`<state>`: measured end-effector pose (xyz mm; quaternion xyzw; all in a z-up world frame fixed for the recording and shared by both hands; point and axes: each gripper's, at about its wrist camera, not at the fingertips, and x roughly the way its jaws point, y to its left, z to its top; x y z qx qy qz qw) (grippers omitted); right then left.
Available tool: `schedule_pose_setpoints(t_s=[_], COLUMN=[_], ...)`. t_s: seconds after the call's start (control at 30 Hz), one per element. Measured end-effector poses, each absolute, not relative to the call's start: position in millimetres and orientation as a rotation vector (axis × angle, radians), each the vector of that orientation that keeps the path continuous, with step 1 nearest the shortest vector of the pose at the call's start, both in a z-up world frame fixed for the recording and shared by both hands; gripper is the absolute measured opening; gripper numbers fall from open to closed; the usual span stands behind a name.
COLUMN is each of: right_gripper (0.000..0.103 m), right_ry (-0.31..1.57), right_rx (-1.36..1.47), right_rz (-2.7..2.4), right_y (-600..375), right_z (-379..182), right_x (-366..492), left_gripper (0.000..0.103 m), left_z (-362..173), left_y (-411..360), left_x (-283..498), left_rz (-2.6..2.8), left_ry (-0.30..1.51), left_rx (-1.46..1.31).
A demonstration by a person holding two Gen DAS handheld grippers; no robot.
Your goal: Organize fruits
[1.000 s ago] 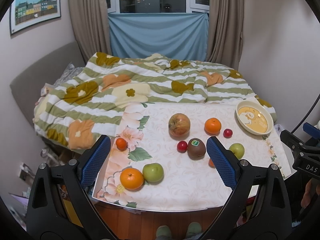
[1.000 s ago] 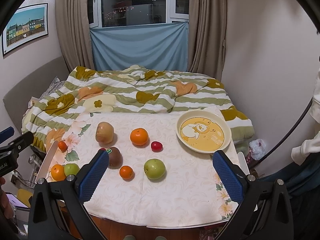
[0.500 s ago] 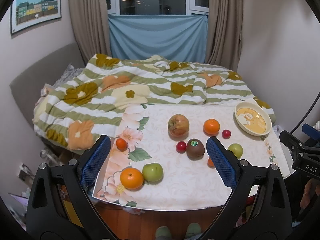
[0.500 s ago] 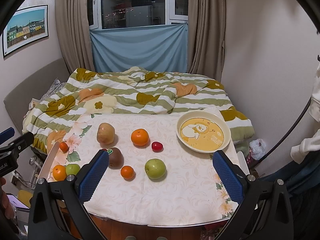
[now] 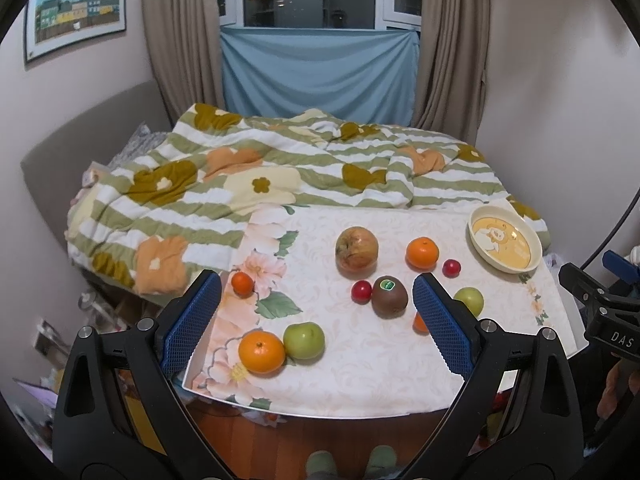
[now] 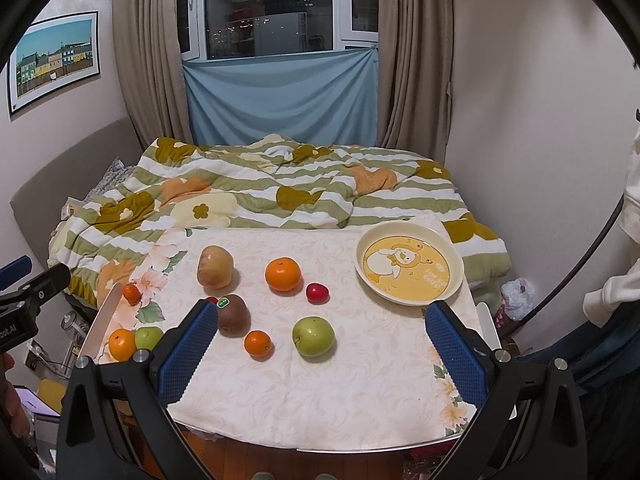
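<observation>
Fruit lies scattered on a table with a floral cloth (image 6: 360, 392). A yellow bowl (image 6: 410, 269) with a cartoon print stands empty at the far right corner. In the right wrist view I see a large apple (image 6: 215, 267), an orange (image 6: 283, 274), a red cherry tomato (image 6: 317, 293), a kiwi (image 6: 234, 315), a small orange (image 6: 258, 343) and a green apple (image 6: 313, 336). The left wrist view adds an orange (image 5: 261, 351) and green apple (image 5: 304, 340) near the front left. Both my left gripper (image 5: 316, 320) and my right gripper (image 6: 322, 350) hang open above the near edge, holding nothing.
A bed with a striped floral quilt (image 5: 280, 168) lies behind the table, under a curtained window. A small orange (image 5: 242, 283) sits at the cloth's left edge. A person's slippered feet (image 5: 348, 460) show below. A white sleeve (image 6: 624, 272) is at the right.
Both views have shifted slightly, the right one tilting up a little. No fruit has moved and both grippers have stayed open.
</observation>
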<state>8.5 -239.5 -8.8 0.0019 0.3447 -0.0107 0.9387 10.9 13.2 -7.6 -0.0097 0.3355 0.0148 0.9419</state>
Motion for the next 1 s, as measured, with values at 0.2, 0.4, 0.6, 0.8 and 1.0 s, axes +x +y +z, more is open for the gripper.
schedule_pose_setpoints(t_s=[0.2, 0.4, 0.6, 0.8, 1.0], right_gripper=[0.103, 0.103, 0.103, 0.103, 0.098], right_ry=[0.723, 0.79, 0.849, 0.913, 0.951], right_rx=[0.023, -0.012, -0.054, -0.057, -0.051], right_rz=[0.038, 0.08, 0.106, 0.126, 0.139], right_y=[-232.1, -237.3, -247.5, -254.0, -263.5], right_z=[-17.6, -46.0, -93.8, -136.8, -163.1], right_x=[15.7, 39.5, 64.0, 84.4, 94.4], left_gripper=[0.103, 0.103, 0.103, 0.103, 0.095], left_z=[-20.9, -60.0, -110.8, -153.9, -181.0], left_y=[13.5, 8.4, 0.3, -5.3, -5.9], left_x=[8.3, 12.9, 29.6, 52.6, 75.0], left_rz=[0.082, 0.139, 0.178, 0.203, 0.215], left_ry=[0.708, 0.753, 0.814, 0.86, 0.915], left_rx=[-0.062, -0.081, -0.051, 0.011, 0.063])
